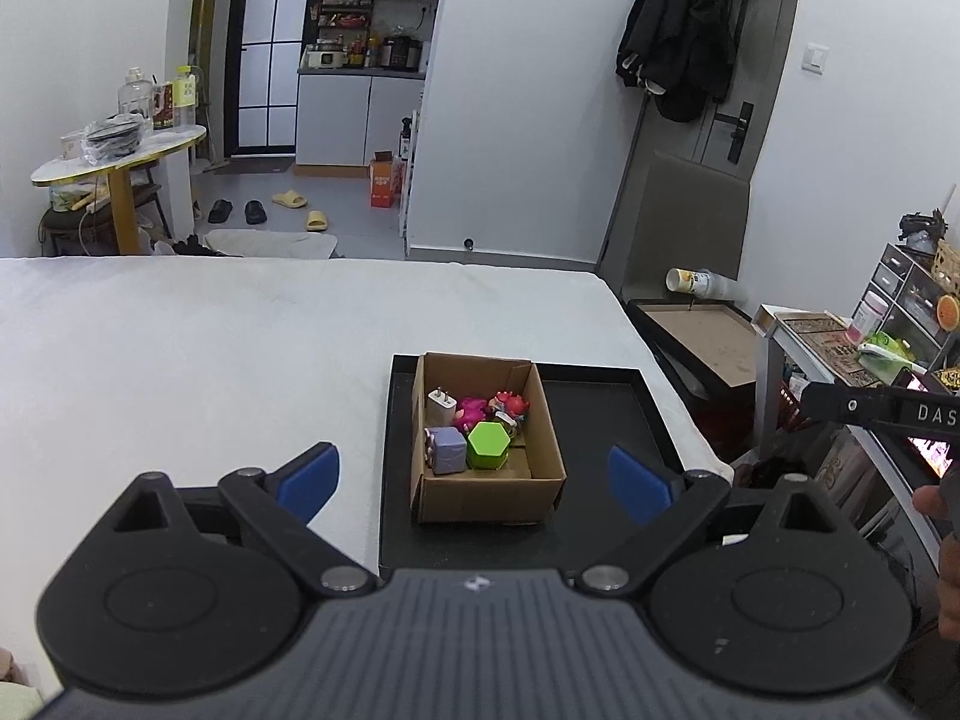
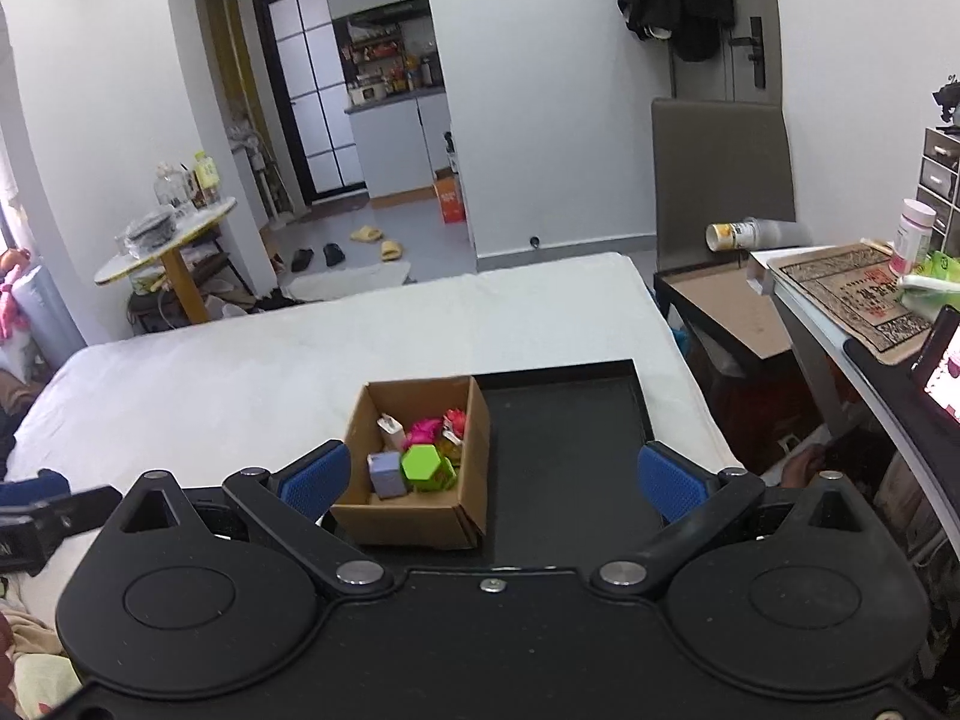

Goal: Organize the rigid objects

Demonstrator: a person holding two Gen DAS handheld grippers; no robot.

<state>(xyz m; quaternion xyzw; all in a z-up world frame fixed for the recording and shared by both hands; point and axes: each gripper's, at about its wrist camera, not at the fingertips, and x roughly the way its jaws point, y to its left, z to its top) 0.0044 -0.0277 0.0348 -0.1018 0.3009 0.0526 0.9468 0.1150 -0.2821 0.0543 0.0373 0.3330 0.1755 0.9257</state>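
A white bed (image 1: 210, 348) fills the foreground, and on its right part lies a black tray (image 1: 600, 420). A cardboard box (image 1: 489, 489) stands in the tray's left half; the tray's right half is bare. Inside the box sit the task's pieces: a green hexagon block (image 1: 487, 443) and a purple cube (image 1: 447, 450) toward the near wall, a white charger (image 1: 442, 403) at the far left, and pink and red toys (image 1: 489, 407) behind.

Both tools hang above the near end of the tray with nothing between their blue pads. The left gripper (image 1: 474, 483) is spread wide, the box showing in its gap; the right gripper (image 2: 493, 483) is likewise released, with the box to its left.

These pieces look like hard plastic: light, stiff, unlikely to deform, probably smooth and a little slippery. The hexagon likely takes a grip best across two flat opposite faces, the cube across two flat sides, the charger across its broad body rather than its prongs. The toys have uneven shapes, so a pinch could twist.

The box is thin card and light, so it may slide or tip if a finger catches its rim. The pieces sit packed together, touching, leaving little room for fingers between them and the walls. The tray's raised lip bounds the bare half; the bed's right edge falls away just beyond it.
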